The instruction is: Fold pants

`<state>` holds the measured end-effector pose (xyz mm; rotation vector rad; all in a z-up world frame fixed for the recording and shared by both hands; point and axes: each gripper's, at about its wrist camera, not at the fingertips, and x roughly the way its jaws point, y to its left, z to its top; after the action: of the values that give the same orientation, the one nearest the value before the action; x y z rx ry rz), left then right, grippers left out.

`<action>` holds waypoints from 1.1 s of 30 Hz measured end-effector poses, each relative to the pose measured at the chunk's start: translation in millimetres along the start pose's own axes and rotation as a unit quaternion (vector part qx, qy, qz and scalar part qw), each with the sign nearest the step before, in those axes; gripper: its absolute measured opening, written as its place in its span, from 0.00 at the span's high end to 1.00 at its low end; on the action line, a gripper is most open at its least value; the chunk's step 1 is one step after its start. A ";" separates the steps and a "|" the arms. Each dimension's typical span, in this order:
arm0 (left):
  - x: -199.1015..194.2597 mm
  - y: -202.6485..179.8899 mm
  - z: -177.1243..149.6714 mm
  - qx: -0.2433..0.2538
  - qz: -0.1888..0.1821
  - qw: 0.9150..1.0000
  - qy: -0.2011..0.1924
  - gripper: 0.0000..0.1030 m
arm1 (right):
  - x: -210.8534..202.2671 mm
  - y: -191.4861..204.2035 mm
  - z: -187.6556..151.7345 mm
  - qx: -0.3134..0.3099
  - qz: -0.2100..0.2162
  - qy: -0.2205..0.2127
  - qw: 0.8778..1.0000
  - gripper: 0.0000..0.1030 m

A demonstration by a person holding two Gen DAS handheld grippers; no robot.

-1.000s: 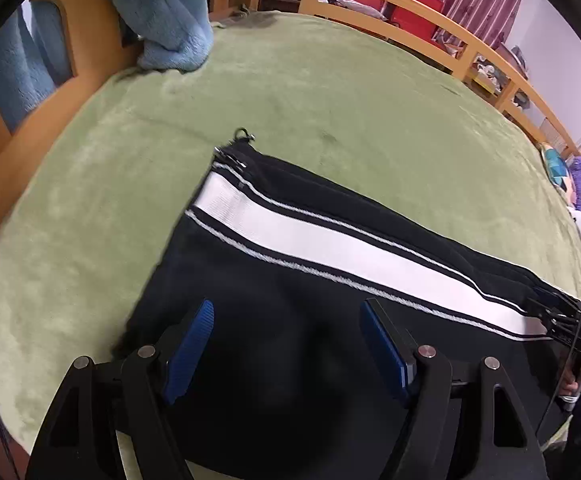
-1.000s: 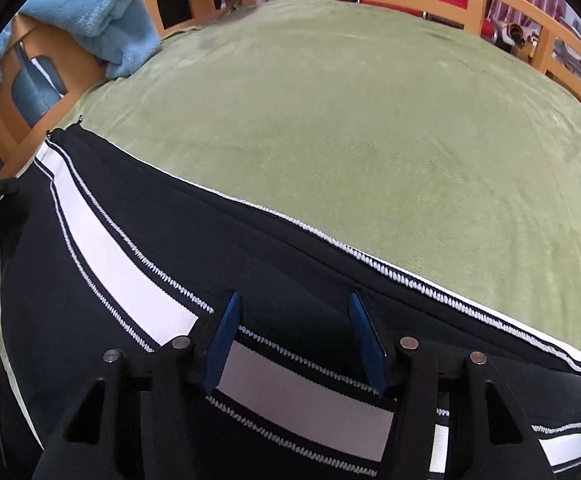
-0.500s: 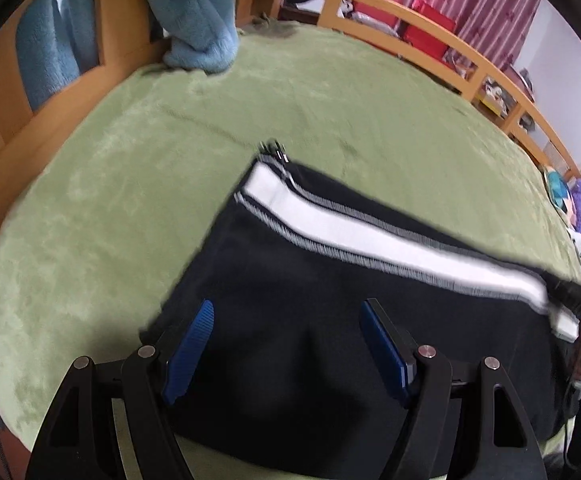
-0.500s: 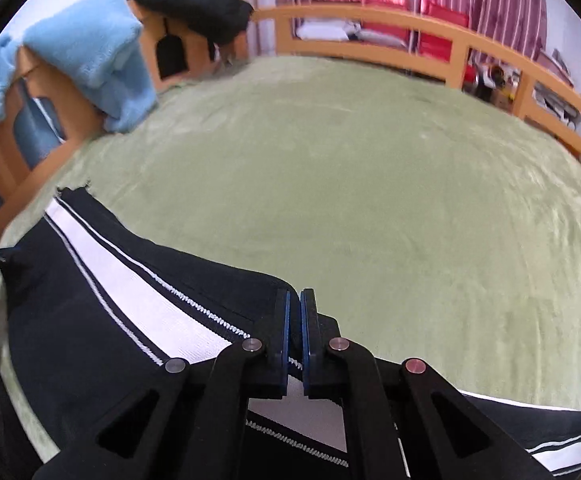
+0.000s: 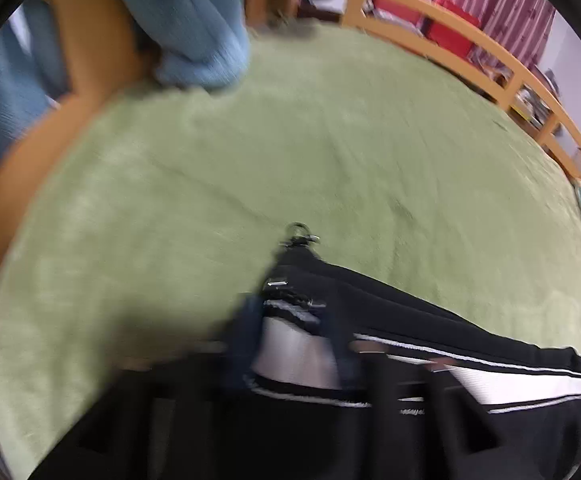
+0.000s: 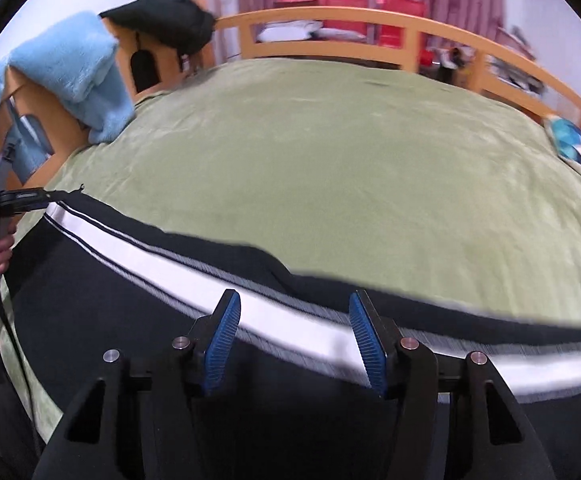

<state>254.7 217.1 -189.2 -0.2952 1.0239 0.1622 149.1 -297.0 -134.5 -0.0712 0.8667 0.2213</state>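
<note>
Black pants with a white side stripe [image 6: 194, 268] lie along the near edge of a green bed cover [image 6: 350, 152]. In the blurred left wrist view my left gripper [image 5: 294, 344] has its blue fingers close either side of the striped corner of the pants [image 5: 290, 356], near a zipper pull [image 5: 298, 234]. In the right wrist view the left gripper [image 6: 22, 198] shows at the far left, clamped on that raised corner. My right gripper [image 6: 294, 340] is open above the stripe, holding nothing.
A wooden bed rail [image 6: 330, 20] runs around the back. A light blue blanket [image 6: 70, 68] and a dark garment [image 6: 162, 20] hang over the headboard at left. Colourful items [image 6: 570, 136] lie at the right edge.
My right gripper was shut on the stripe and has opened and let it go. My left gripper has moved to the corner of the pants and closed in on it.
</note>
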 end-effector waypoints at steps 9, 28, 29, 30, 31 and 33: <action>5.5 -10.8 27.5 0.025 0.019 0.999 -0.024 0.81 | -26.8 -56.3 -70.6 0.138 -0.049 0.027 0.989 0.46; -96.5 59.0 -101.6 -0.052 -0.100 0.994 -0.007 0.37 | -45.3 -18.6 -87.3 0.157 -0.069 0.026 0.985 0.41; -97.0 64.5 -112.5 -0.061 -0.103 0.993 -0.007 0.37 | -48.4 -19.5 -90.5 0.156 -0.067 0.027 0.985 0.41; -96.1 69.1 -119.9 -0.070 -0.106 0.992 -0.005 0.37 | -49.9 -16.1 -91.5 0.156 -0.066 0.029 0.985 0.41; -94.9 72.6 -124.5 -0.075 -0.110 0.991 -0.003 0.36 | -51.7 -12.5 -92.0 0.156 -0.067 0.033 0.985 0.41; -88.5 80.1 -131.9 -0.090 -0.119 0.989 0.010 0.35 | -55.8 -5.1 -95.0 0.156 -0.069 0.038 0.985 0.41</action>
<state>80.2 251.7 -190.5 -0.5812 0.9869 0.0362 44.3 -325.5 -153.5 0.1524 0.9587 -0.0487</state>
